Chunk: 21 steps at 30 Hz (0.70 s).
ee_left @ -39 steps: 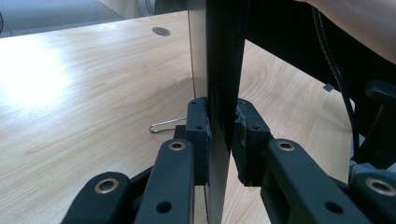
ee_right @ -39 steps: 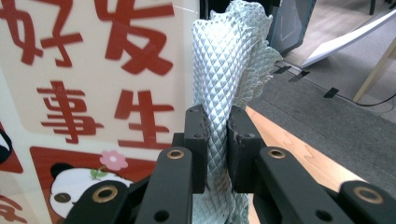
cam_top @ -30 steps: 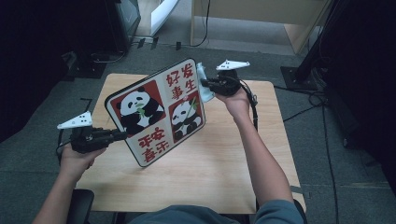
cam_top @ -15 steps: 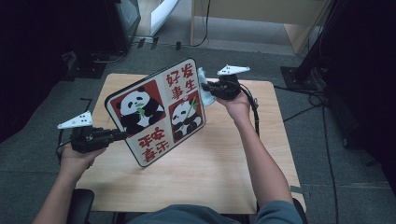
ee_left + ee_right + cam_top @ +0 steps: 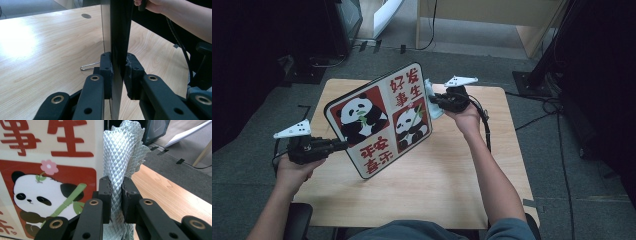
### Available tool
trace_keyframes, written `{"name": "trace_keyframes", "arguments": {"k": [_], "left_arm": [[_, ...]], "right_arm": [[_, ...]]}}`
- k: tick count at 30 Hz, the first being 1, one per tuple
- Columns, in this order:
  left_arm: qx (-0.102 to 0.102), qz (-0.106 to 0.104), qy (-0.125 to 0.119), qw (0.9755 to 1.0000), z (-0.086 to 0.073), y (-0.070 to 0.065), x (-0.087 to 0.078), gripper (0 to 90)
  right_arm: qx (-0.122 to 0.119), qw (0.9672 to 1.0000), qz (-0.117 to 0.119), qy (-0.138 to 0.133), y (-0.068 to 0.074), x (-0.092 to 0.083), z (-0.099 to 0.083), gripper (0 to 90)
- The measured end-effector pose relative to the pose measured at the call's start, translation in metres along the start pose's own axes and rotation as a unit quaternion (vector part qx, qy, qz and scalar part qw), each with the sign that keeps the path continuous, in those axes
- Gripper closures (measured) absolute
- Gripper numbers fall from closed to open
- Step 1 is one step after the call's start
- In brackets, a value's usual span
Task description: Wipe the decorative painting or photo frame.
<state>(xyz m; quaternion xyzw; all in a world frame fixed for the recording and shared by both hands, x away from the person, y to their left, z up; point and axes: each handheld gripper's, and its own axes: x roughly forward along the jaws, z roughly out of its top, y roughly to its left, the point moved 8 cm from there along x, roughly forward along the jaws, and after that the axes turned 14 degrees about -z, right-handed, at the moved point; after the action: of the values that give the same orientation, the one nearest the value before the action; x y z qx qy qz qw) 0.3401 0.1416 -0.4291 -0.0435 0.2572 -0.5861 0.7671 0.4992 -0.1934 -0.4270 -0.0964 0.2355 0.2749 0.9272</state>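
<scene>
A square panda board (image 5: 382, 118) with red Chinese characters is held tilted above the wooden table (image 5: 447, 180). My left gripper (image 5: 343, 145) is shut on its lower left edge; the left gripper view shows the board's dark edge (image 5: 119, 37) pinched between the pads. My right gripper (image 5: 434, 101) is shut on a pale grey textured cloth (image 5: 432, 97) that lies against the board's right edge. In the right gripper view the cloth (image 5: 122, 152) rises bunched between the jaws, with the panda board (image 5: 50, 170) just to its left.
A thin wire clip (image 5: 88, 66) lies on the table beside the board. A round cable hole (image 5: 86, 16) sits farther along the tabletop. Dark equipment and cables (image 5: 557, 107) surround the table on grey carpet, and a wooden cabinet (image 5: 482, 20) stands behind.
The right hand with the cloth has sunk slightly along the board's right edge. The left hand and the board have stayed still.
</scene>
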Motion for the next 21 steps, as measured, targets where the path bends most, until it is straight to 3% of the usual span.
{"name": "trace_keyframes", "arguments": {"k": [3,21], "left_arm": [[0.0,0.0,0.0,1.0,0.001,0.0,0.0,78.9],[-0.003,-0.001,0.003,1.0,0.001,0.001,0.0,79.2]], "right_arm": [[0.005,0.9999,0.001,-0.01,0.001,-0.001,-0.003,80.7],[0.016,0.9998,0.008,0.01,-0.001,0.006,-0.026,80.7]]}}
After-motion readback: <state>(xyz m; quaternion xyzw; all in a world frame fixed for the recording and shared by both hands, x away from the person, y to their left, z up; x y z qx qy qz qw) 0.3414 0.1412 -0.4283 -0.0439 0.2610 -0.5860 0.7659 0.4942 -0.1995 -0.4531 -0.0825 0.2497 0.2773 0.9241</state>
